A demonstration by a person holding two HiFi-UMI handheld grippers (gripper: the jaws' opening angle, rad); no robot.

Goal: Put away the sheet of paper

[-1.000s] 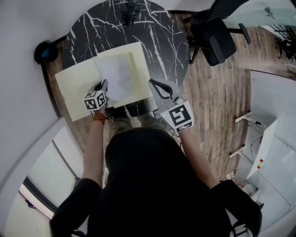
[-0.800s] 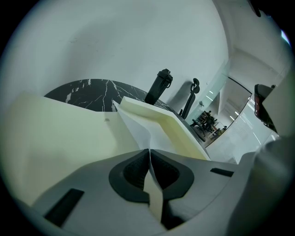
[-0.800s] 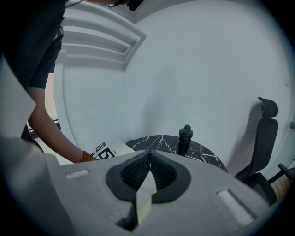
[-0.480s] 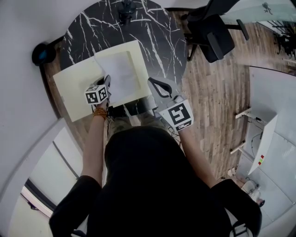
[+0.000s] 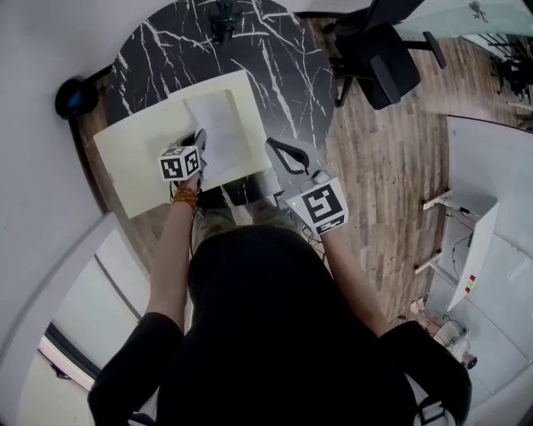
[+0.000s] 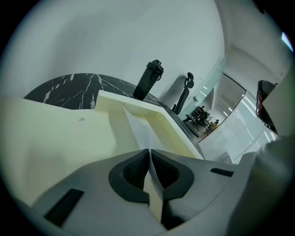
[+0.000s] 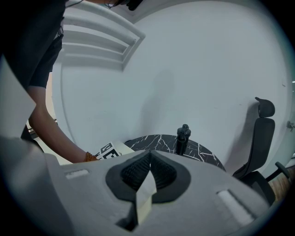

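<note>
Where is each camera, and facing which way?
Head view: on the head, facing steeply down at table and folder; left forearm, left gripper, right gripper show.
Left gripper view: along jaws shut on the sheet of paper, toward the bottle.
Right gripper view: along shut jaws; that forearm shows; shares the bottle.

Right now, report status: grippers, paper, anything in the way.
Left gripper shut on paper, near edge. Right gripper shut, empty, beside the folder. Paper over open folder's right half. Bottle far back, not in the way.
</note>
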